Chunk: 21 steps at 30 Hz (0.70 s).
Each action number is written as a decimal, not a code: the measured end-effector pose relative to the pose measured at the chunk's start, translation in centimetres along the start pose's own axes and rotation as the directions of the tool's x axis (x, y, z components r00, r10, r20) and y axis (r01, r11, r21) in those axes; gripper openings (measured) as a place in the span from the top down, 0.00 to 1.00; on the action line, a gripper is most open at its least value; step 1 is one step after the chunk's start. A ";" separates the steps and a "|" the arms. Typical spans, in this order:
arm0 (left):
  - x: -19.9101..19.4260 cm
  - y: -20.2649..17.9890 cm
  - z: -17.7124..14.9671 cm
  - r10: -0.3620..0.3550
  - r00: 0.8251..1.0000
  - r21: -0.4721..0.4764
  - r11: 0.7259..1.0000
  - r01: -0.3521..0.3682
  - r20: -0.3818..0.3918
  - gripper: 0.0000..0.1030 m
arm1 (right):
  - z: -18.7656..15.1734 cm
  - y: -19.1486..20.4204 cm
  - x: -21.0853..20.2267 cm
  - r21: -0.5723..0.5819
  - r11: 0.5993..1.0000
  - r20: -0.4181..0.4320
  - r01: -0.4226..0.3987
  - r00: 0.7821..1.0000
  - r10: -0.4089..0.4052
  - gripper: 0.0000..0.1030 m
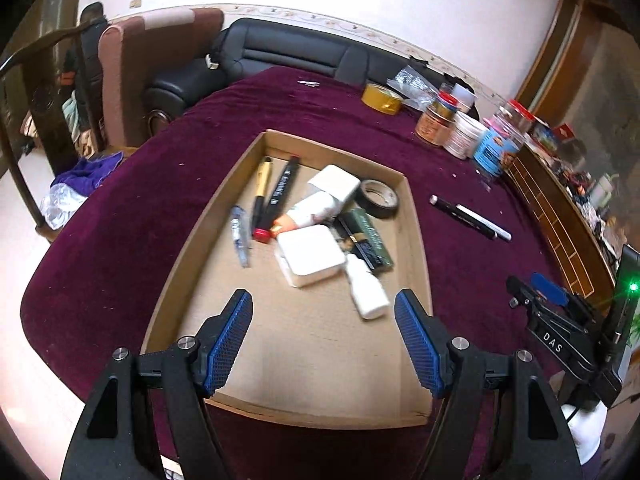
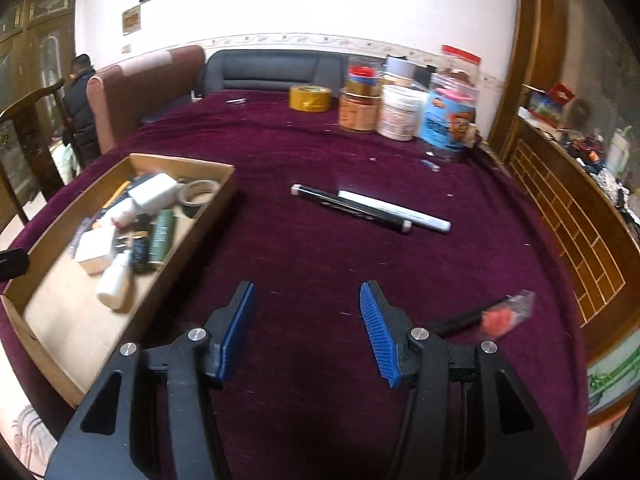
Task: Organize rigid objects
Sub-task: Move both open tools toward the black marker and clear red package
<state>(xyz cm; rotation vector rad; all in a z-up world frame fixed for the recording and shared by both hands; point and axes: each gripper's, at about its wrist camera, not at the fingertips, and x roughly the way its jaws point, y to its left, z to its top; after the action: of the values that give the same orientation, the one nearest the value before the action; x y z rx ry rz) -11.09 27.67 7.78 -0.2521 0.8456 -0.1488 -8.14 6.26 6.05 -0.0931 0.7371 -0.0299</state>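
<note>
Cardboard tray (image 1: 416, 240) on maroon table (image 2: 304, 256), crowded with small items.
White charger block (image 1: 310, 255), glue bottle (image 1: 366, 290), black tape roll (image 1: 378, 199) inside; two pens (image 2: 372, 209) lying just outside. Left gripper (image 1: 323, 314) over tray, right gripper (image 2: 307, 307) over cloth, both jaws wide, holding nothing.

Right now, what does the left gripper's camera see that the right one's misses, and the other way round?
Only the left wrist view shows the blue pen and the right gripper. Only the right wrist view shows the red-tipped tool lying on the cloth. Both show the cardboard box, the two loose markers and the yellow tape roll.
</note>
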 end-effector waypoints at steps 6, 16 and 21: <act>0.2 -3.1 -0.2 -0.010 1.000 0.058 0.998 0.011 -0.015 0.34 | -1.0 -2.5 -0.3 0.022 0.999 -0.002 0.038 0.999 -0.038 0.49; 1.7 -7.6 -0.6 -0.034 0.998 0.136 0.990 0.042 -0.062 0.34 | -1.9 -5.7 0.1 0.058 0.996 -0.023 0.061 0.998 -0.060 0.49; 2.8 -9.2 -1.1 -0.045 0.995 0.165 0.985 0.060 -0.093 0.34 | -2.1 -7.6 0.5 0.090 0.993 -0.036 0.071 0.997 -0.068 0.49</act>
<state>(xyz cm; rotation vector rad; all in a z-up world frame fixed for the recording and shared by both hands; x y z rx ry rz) -10.31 18.01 7.64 -0.1103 0.9104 -0.2806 -9.13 -1.47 4.91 -0.0313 0.7645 -0.1321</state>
